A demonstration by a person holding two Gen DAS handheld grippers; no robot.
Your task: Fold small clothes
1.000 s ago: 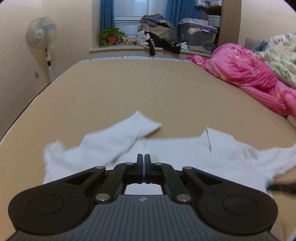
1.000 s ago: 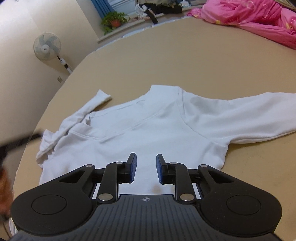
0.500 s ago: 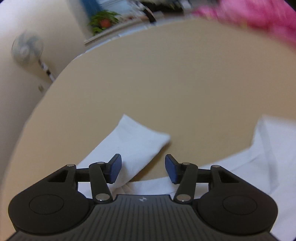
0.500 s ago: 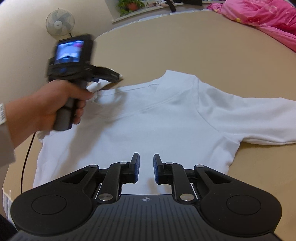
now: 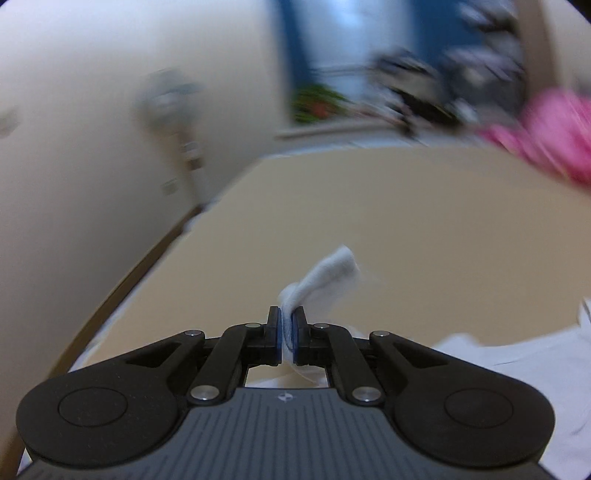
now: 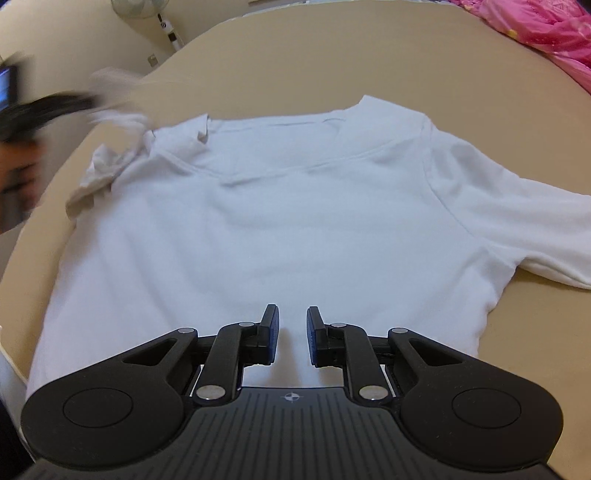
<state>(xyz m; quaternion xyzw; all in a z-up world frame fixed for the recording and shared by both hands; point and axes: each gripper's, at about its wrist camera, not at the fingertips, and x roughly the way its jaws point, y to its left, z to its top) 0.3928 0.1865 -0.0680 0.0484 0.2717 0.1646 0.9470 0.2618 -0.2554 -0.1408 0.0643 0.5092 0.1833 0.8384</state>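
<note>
A small white long-sleeved shirt [image 6: 288,206] lies flat on the tan bed, collar away from me, its right sleeve [image 6: 517,221] stretched out to the right. My left gripper [image 5: 286,332] is shut on the cuff of the left sleeve [image 5: 325,275] and holds it lifted off the bed; it shows blurred at the far left of the right wrist view [image 6: 55,107]. My right gripper [image 6: 291,332] is open and empty, just above the shirt's lower hem. Part of the shirt's body shows in the left wrist view [image 5: 517,369].
A pink quilt [image 6: 535,33] lies at the bed's far right. A standing fan [image 6: 140,7] stands by the wall past the bed's left edge [image 5: 122,291]. A windowsill with a plant [image 5: 317,103] and piled clothes is beyond the bed.
My left gripper has shut on the left sleeve cuff and lifted it, swinging to the left. My right gripper has opened a little wider and moved closer over the hem.
</note>
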